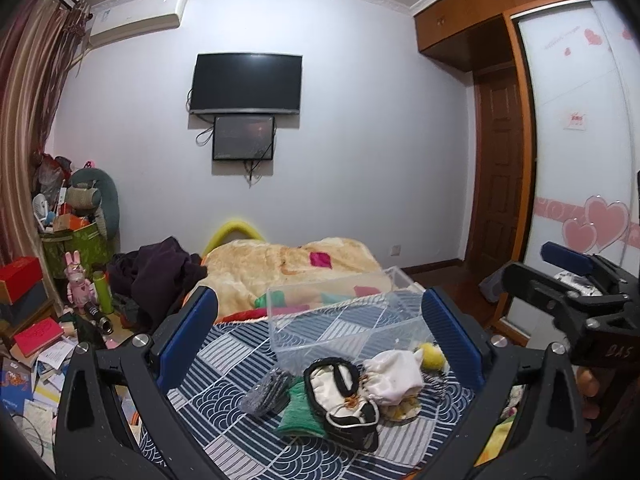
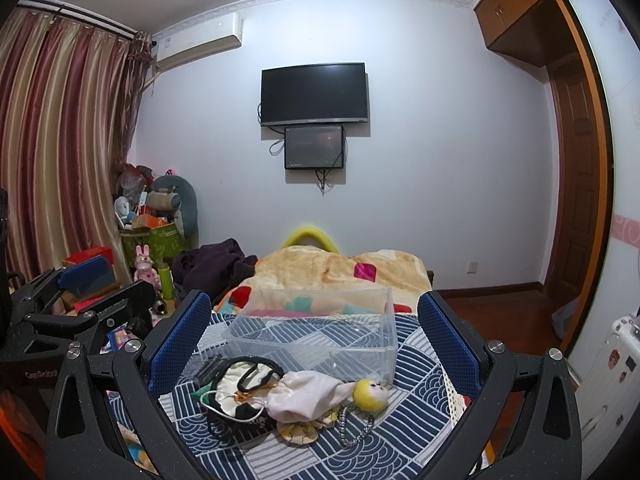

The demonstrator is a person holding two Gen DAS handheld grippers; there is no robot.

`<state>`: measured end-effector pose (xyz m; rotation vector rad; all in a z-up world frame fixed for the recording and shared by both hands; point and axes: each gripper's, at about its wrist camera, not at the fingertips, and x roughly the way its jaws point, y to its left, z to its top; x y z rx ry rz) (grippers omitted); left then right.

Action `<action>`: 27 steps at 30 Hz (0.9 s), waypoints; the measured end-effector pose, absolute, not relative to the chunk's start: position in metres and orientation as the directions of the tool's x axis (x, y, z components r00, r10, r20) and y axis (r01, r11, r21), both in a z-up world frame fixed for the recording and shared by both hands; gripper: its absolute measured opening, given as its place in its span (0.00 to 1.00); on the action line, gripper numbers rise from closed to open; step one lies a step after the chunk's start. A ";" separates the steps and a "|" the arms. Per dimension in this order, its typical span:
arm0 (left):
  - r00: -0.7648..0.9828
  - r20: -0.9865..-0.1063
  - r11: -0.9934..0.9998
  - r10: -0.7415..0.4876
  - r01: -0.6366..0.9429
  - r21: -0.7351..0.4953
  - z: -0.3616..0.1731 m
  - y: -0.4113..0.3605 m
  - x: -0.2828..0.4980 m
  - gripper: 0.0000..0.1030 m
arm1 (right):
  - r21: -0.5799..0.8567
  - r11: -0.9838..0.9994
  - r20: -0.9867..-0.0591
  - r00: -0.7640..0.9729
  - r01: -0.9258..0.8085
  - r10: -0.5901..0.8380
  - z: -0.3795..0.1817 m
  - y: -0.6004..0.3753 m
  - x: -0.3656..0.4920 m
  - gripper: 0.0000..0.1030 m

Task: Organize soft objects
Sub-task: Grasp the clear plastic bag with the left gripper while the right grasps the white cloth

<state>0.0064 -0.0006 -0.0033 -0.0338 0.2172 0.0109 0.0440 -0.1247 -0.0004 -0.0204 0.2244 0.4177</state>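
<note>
A pile of soft things lies on the blue-and-white patterned cloth (image 1: 224, 412) on the bed: a white drawstring pouch (image 1: 394, 378) (image 2: 308, 396), a black-and-white mask (image 1: 340, 396) (image 2: 236, 396), a green cloth (image 1: 298, 410), a grey knitted piece (image 1: 266, 394) and a yellow felt doll head (image 1: 432, 356) (image 2: 370, 392). An empty clear plastic box (image 1: 340, 320) (image 2: 316, 332) stands just behind the pile. My left gripper (image 1: 320, 320) is open and empty, above and in front of the pile. My right gripper (image 2: 314, 328) is open and empty too; it also shows at the right edge of the left wrist view (image 1: 580, 292).
A beige blanket (image 1: 280, 264) covers the far end of the bed, with dark clothes (image 1: 160, 272) to its left. Boxes, books and toys (image 1: 48, 320) clutter the floor on the left. A wardrobe (image 1: 580, 160) and a door stand on the right.
</note>
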 end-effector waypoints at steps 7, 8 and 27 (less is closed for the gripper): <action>0.947 -0.320 0.996 -0.022 -0.006 -0.087 -0.027 0.021 0.032 1.00 | 0.037 0.915 -0.310 0.866 -0.402 0.393 -0.021 -0.132 0.063 1.00; 0.942 -0.335 0.996 -0.009 -0.022 -0.090 -0.032 0.026 0.038 1.00 | 0.040 0.917 -0.325 0.863 -0.396 0.387 -0.026 -0.134 0.066 1.00; 0.811 -0.585 0.994 0.014 -0.077 -0.083 -0.123 0.061 0.114 0.61 | 0.195 0.890 -0.558 0.699 -0.413 0.446 -0.097 -0.134 0.123 0.84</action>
